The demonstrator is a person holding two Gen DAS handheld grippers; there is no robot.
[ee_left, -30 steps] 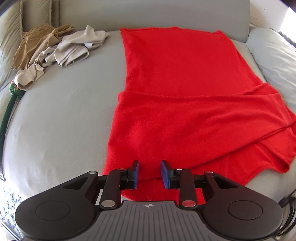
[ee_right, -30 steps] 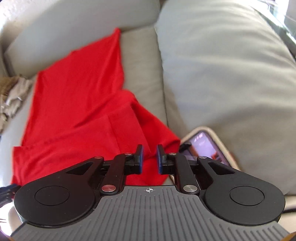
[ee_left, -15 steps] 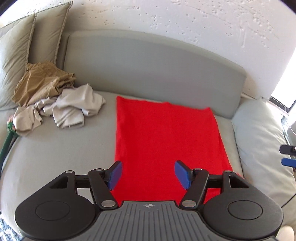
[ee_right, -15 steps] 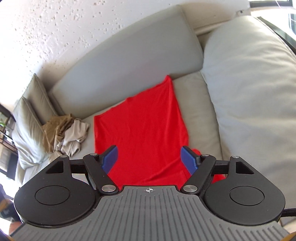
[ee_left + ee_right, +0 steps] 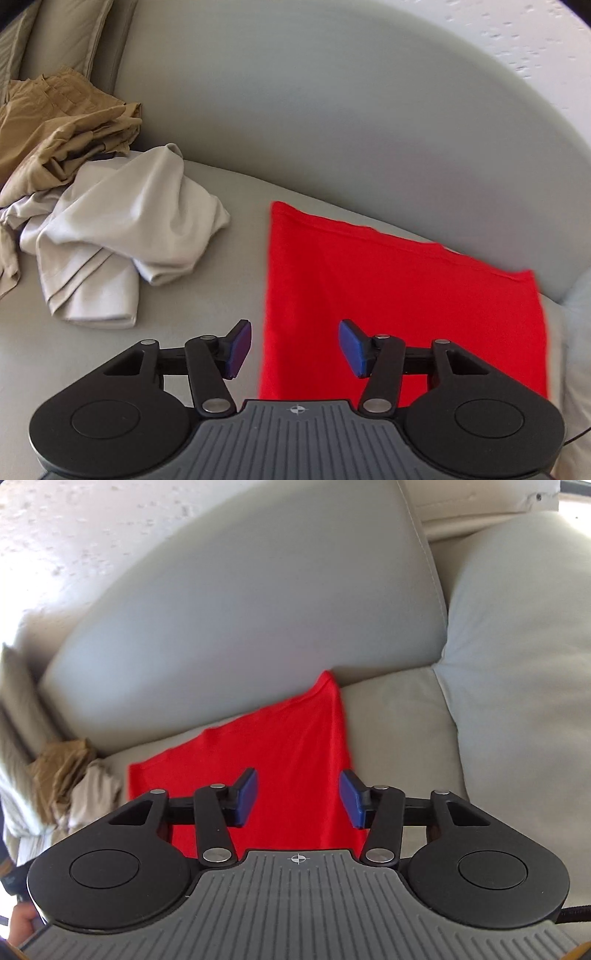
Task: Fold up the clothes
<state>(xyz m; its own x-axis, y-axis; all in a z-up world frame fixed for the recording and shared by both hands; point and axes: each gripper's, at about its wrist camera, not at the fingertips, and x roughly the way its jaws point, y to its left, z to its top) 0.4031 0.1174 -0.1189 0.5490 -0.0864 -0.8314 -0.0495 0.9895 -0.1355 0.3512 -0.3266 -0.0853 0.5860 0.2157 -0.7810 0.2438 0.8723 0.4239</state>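
A red garment lies flat on the grey sofa seat, its far edge against the backrest. My left gripper hovers over its left edge, jaws apart and closing, with nothing pinched between the blue pads. In the right wrist view the same red garment reaches its far right corner at the backrest. My right gripper hangs above that side, jaws also apart and closing, and no cloth is held.
A crumpled pale grey garment and a tan one are heaped at the left of the seat, below a cushion. The curved backrest rises behind. A large side cushion bounds the right.
Both grippers let go of the red garment's near edge, opened wide, moved toward the far end by the backrest, and have narrowed a little since.
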